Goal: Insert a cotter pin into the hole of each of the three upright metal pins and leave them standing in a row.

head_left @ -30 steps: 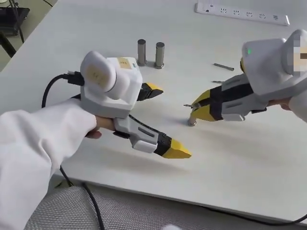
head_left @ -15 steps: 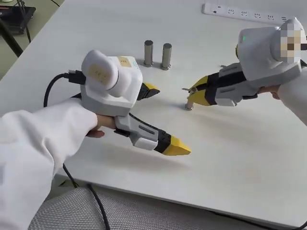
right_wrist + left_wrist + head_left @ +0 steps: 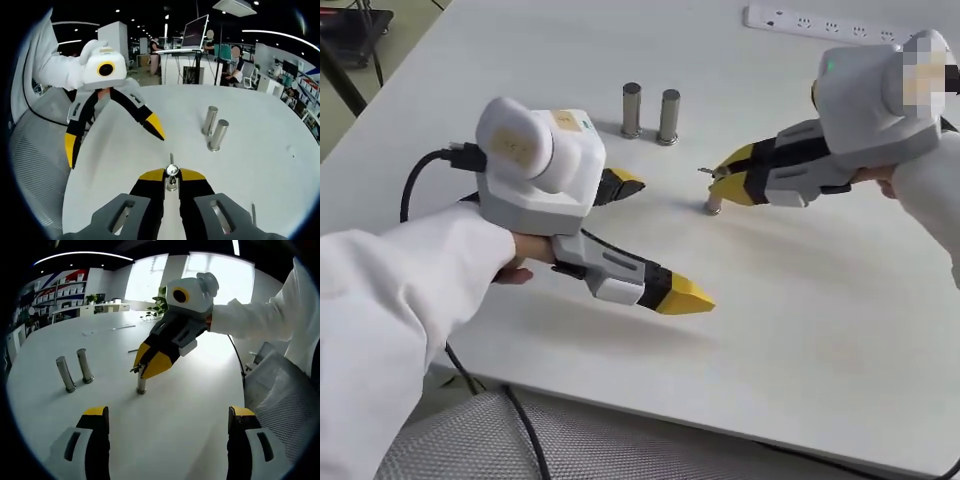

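Two bare metal pins [image 3: 632, 110] [image 3: 669, 117] stand upright side by side at the back of the white table [image 3: 800, 300]. A third metal pin [image 3: 714, 205] stands nearer, with a thin cotter pin [image 3: 705, 171] poking out of its top. My right gripper [image 3: 725, 180] is shut on this pin's upper end; its own view shows the pin head [image 3: 172, 171] between the yellow tips. My left gripper [image 3: 663, 240] hovers to the left, open wide with nothing in it. Its view shows the right gripper [image 3: 152, 360], the held pin [image 3: 142, 385] and the bare pair [image 3: 65, 374] [image 3: 85, 366].
A white power strip [image 3: 820, 25] lies at the far table edge. A black cable [image 3: 420, 190] trails from the left gripper off the near edge. A mesh chair back [image 3: 500, 440] sits below the table. A loose cotter pin [image 3: 252, 212] lies to the right.
My right gripper has moved away from me with the third pin, closer to the standing pair. The left gripper stays open and has drifted slightly left.
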`<state>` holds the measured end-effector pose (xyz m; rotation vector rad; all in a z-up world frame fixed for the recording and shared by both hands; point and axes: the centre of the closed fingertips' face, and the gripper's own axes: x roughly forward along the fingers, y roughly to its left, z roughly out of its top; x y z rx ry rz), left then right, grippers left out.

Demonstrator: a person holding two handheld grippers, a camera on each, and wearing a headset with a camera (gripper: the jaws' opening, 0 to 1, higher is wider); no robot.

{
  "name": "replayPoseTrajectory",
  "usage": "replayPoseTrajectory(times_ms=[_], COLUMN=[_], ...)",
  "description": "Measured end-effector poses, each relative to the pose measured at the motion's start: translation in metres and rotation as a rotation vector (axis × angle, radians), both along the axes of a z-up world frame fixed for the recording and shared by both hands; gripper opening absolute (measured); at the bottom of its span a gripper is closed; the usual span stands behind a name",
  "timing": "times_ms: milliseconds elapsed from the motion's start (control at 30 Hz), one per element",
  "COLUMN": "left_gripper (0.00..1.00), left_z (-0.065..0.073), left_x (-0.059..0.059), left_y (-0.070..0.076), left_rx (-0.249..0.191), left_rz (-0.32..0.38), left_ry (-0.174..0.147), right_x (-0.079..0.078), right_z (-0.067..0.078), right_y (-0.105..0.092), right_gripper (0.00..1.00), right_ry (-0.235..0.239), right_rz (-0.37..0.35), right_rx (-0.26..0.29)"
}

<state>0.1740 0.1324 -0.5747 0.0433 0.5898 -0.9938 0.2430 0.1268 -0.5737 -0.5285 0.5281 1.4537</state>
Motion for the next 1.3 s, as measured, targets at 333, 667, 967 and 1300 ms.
replayPoseTrajectory(times_ms=[333,667,967,1300], left_gripper=[0.99,0.99,0.99,0.99], left_z=[0.002,0.014,0.028,0.044], left_x=[0.001,0.002,-0.005,-0.024], left_y=[0.0,0.005,0.003,-0.001], left_rx=[-0.001,-0.015,-0.027,-0.02], left_rz=[0.005,0.03,0.041,0.025], left_ry=[0.002,-0.013,-0.029,-0.044], right_x=[-0.003,-0.016,-0.02,-0.062], right_z=[0.005,0.036,0.049,0.066], right_y=[0.0,-0.016,-0.062,-0.093], right_gripper=[0.15,0.35,0.5,0.72], right_ry=[-0.03,-0.006,-0.031,0.083], right_rz=[0.001,-0.107,-0.278,-0.424], right_rx=[-0.002,0.06,0.095,0.201])
